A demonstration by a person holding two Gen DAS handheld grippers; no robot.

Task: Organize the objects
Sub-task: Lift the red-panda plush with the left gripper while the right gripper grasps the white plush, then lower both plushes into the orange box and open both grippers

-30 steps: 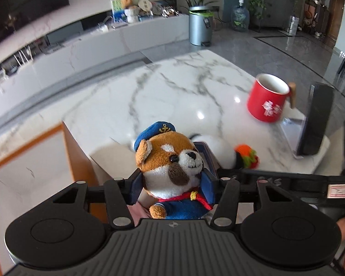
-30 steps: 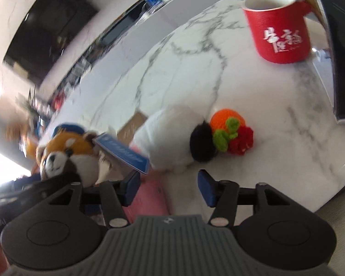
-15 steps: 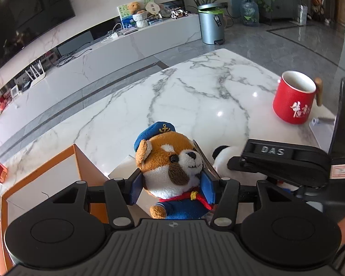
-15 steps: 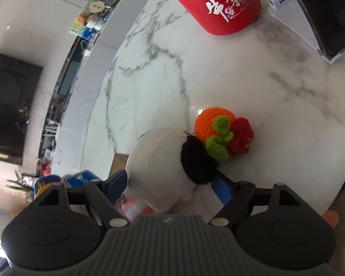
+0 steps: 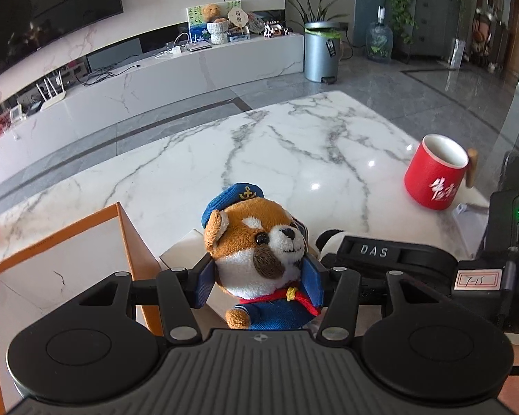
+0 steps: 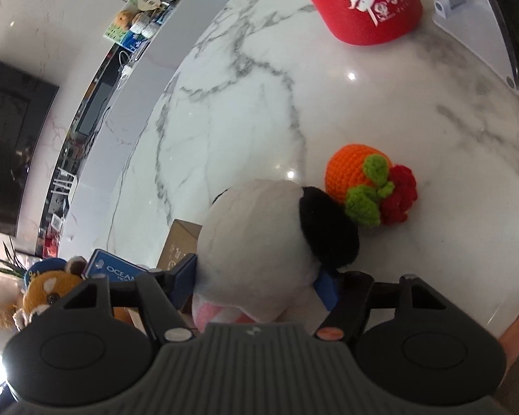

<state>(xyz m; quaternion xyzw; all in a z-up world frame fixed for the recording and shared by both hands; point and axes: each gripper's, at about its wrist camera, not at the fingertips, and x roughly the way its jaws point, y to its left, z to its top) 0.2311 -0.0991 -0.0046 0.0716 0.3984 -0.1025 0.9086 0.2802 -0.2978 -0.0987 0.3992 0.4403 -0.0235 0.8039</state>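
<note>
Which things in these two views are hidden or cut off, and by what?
- Left wrist: the panda plush is mostly hidden behind the right claw's body.
- Right wrist: the red mug has its rim cut by the top edge.
- Right wrist: the right claw has its pads covered by the panda.

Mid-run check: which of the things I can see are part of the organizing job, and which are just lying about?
In the job:
- sailor dog plush, clamped in the left tool
- panda plush, clamped in the right tool
- orange-edged box
- crochet orange, likely

Lying about:
- red mug
- tablet stand
- marble table
</note>
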